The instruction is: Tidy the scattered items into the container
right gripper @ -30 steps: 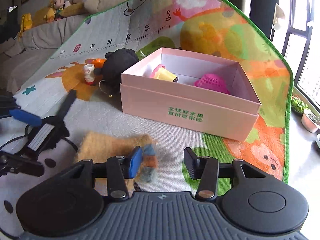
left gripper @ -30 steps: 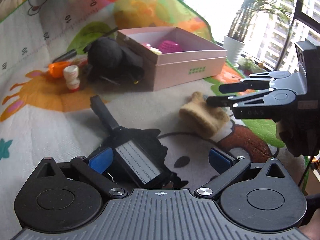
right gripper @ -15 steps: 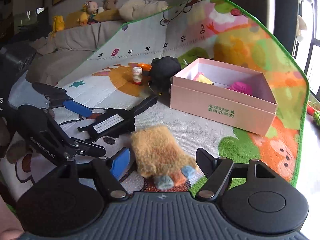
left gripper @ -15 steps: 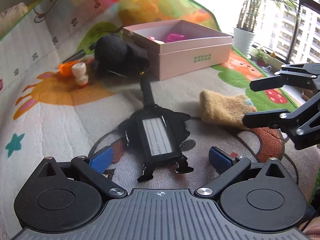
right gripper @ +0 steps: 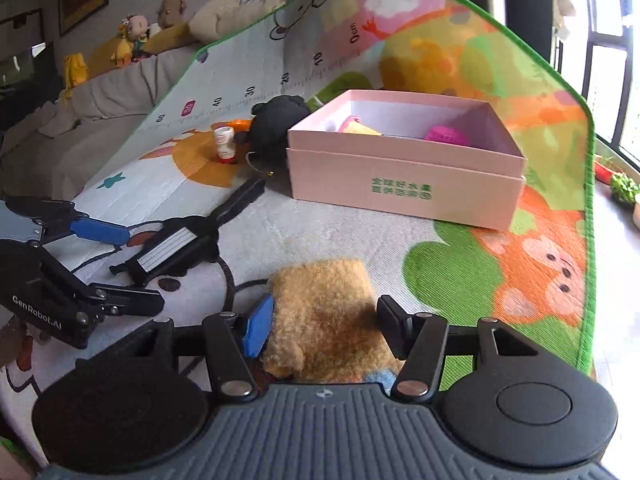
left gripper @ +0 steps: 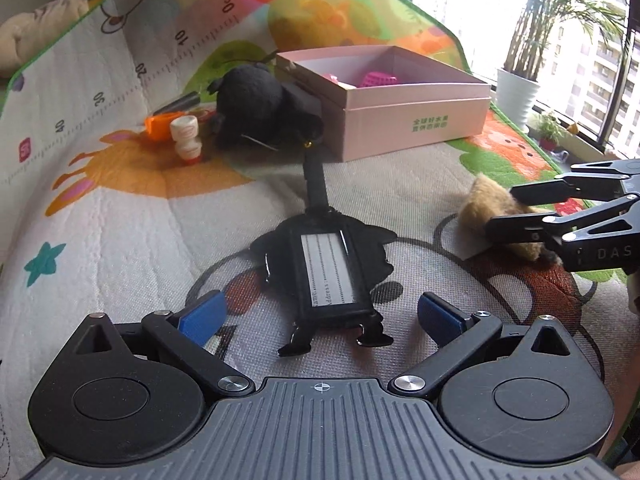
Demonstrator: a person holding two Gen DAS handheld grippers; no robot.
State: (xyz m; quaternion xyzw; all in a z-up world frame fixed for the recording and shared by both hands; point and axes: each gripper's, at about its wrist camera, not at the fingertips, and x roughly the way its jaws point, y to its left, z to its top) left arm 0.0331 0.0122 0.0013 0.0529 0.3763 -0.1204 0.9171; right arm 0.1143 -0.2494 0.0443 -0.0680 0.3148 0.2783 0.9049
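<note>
While the left gripper point(left gripper: 318, 314) hung with its blue pads spread wide, nothing was pinched between them: the black luggage tag point(left gripper: 326, 270) lay flat on the play mat point(left gripper: 120, 220) in the gap, its strap running toward the pink box point(left gripper: 404, 114). A second before, that tag had sat crooked and close under the left pad; it now lay squarely between both pads with its address window facing up, which I judged to be a cleaner line-up for a grab.

Further left and back, the small white bottle point(left gripper: 186, 140), the orange piece point(left gripper: 160, 125) and the black plush toy point(left gripper: 256, 100) rested on the mat beside the box, not yet tidied. Inside the box a pink item point(right gripper: 446, 136) and a yellow one point(right gripper: 358, 127) already lay.

To the right, the right gripper point(right gripper: 326, 326) had come forward over the tan fuzzy sock point(right gripper: 324, 312). Earlier its jaws had stood nearly shut beside the sock's toe end, then opened wide; at this moment they were closing, with the sock's body between the pads. The left pad touched the fuzz, while the right pad seemed just clear of it, so I would not call it gripped yet. The sock still lay on the mat, well short of the box. Both hands looked set for a pickup, the sock probably first.
</note>
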